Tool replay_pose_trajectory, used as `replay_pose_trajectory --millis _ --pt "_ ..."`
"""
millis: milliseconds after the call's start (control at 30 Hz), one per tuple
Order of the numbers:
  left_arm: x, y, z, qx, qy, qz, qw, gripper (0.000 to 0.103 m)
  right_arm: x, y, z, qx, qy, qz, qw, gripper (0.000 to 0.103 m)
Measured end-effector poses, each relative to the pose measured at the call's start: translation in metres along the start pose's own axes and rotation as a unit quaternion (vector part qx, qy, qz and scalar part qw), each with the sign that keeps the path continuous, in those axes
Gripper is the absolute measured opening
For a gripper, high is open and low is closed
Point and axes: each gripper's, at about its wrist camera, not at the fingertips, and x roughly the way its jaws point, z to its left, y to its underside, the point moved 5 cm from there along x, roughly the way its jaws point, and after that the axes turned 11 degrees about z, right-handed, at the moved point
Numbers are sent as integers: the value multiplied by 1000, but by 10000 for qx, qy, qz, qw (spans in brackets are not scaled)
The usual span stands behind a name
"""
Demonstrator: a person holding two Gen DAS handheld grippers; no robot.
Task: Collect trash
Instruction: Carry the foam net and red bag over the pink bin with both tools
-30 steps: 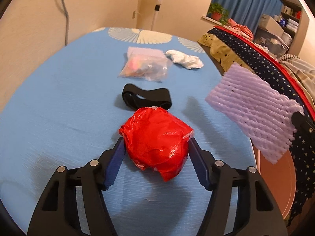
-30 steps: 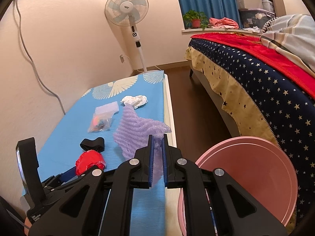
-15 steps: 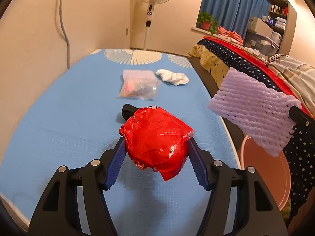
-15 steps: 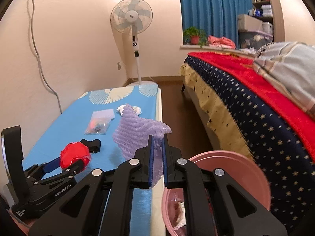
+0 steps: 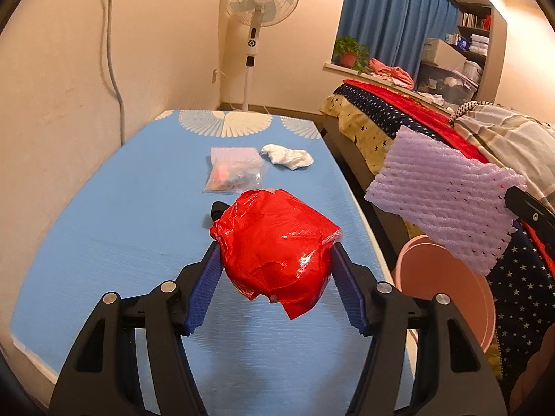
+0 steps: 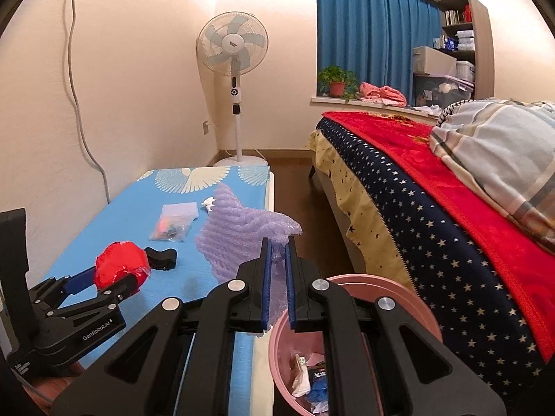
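Observation:
My left gripper [image 5: 275, 260] is shut on a crumpled red plastic ball [image 5: 277, 246] and holds it above the blue table [image 5: 121, 208]; the ball also shows in the right wrist view [image 6: 119, 267]. My right gripper [image 6: 276, 246] is shut on a purple foam net [image 6: 239, 232], held in the air by the table's right edge; the net also shows in the left wrist view [image 5: 444, 197]. A pink bin [image 6: 409, 301] with several scraps inside stands on the floor just below the right gripper.
On the table lie a black band [image 6: 161, 258], a clear bag of small items [image 5: 236, 170] and a white crumpled tissue [image 5: 288, 156]. A bed with a starry cover [image 6: 416, 201] is on the right. A standing fan [image 6: 234, 55] is behind the table.
Both grippers have risen with their loads. The red ball has left the table, and the pink bin's inside has come into the right wrist view.

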Motion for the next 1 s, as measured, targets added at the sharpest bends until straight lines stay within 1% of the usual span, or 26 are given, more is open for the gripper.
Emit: replay_pose_trajectory --millis 300,600,800,1000 --pt "-6 -2 -17 118 137 -86 9998 62 -11 3 -13 76 171 40 9998 8" --pt "-1 -3 -46 284 351 -71 9990 62 -16 5 -32 218 342 100 9991 8" --pt "5 -2 -72 472 528 -64 9975 62 -19 5 -55 424 563 170 9974 8" --pt "10 -1 -102 707 743 -54 9947 62 -26 4 -83 643 876 213 9939 8"
